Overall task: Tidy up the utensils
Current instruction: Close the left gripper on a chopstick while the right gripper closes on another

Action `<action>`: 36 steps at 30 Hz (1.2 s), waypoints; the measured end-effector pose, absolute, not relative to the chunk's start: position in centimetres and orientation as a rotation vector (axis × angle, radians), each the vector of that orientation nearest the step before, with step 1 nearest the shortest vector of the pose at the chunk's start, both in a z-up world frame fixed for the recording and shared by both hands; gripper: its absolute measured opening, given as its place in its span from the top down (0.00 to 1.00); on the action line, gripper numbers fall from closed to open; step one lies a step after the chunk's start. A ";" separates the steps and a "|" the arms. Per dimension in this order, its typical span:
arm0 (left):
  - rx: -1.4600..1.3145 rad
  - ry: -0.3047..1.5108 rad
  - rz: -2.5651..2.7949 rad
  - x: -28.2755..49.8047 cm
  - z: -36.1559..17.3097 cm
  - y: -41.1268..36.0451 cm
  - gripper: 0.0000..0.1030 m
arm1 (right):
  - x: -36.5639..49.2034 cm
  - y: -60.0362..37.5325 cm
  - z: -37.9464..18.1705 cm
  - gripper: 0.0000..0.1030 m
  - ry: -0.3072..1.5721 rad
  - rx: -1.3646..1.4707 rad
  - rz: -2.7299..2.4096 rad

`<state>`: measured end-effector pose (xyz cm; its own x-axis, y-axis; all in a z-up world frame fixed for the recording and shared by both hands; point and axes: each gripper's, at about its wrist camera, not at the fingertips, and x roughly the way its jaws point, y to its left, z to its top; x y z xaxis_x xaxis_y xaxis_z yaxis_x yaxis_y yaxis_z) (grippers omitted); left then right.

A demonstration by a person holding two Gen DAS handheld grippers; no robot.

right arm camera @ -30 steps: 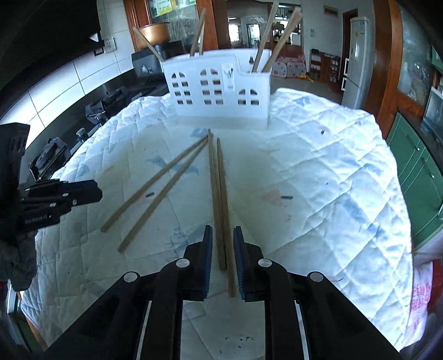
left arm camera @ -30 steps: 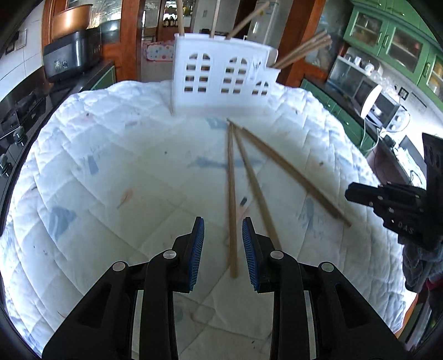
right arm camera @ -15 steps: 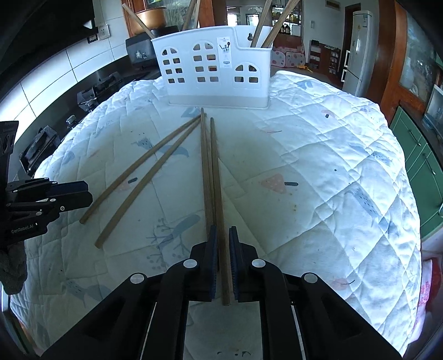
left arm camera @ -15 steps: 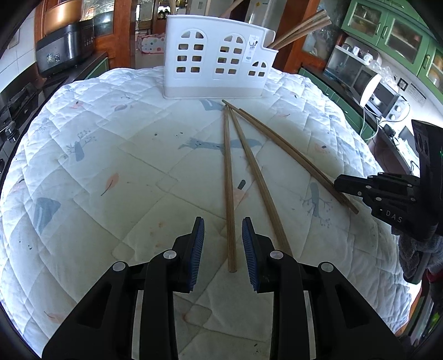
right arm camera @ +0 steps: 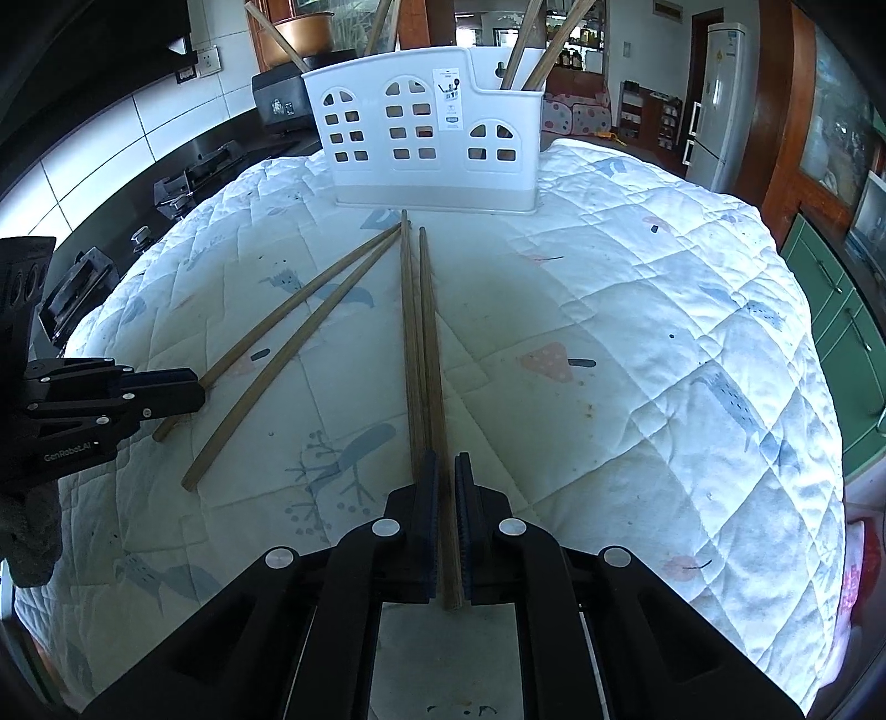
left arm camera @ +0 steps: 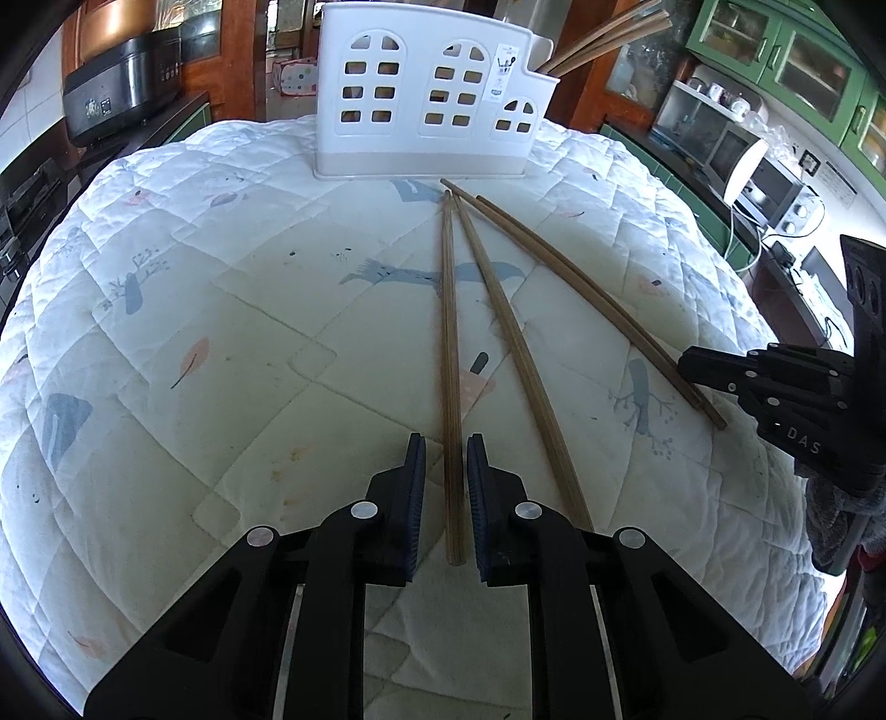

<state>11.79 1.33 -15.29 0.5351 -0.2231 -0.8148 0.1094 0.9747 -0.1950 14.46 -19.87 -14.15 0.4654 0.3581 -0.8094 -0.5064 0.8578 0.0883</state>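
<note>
Four long wooden chopsticks lie on the quilted cloth, fanning out from the white utensil holder (left arm camera: 421, 160) (right arm camera: 432, 183). My left gripper (left arm camera: 446, 482) straddles the near end of the leftmost chopstick (left arm camera: 448, 332); its jaws are closing, and a thin gap still shows beside the left pad. A second chopstick (left arm camera: 498, 332) lies just to its right. My right gripper (right arm camera: 447, 498) is shut on the right chopstick (right arm camera: 431, 332) of the close pair; its neighbour (right arm camera: 411, 332) runs under the left finger. Several more chopsticks (right arm camera: 531, 44) stand in the holder.
The white quilted cloth (left arm camera: 221, 332) covers a rounded table that drops off on all sides. A dark cooker (left arm camera: 122, 99) stands on the counter far left, a microwave (left arm camera: 764, 177) and green cabinets to the right, and a fridge (right arm camera: 720, 99) at the back.
My left gripper has sunk closer to the cloth and its jaws have narrowed around the chopstick. My right gripper's jaws have closed onto their chopstick.
</note>
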 end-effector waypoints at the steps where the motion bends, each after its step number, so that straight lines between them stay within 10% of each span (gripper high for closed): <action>1: -0.128 0.987 -0.197 11.9 -15.3 1.3 0.86 | 14.5 -19.8 -14.1 0.94 0.947 -0.177 0.534; 36: -0.150 0.996 -0.155 12.7 -15.3 1.1 0.94 | 13.9 -19.5 -14.1 0.94 0.930 -0.192 0.534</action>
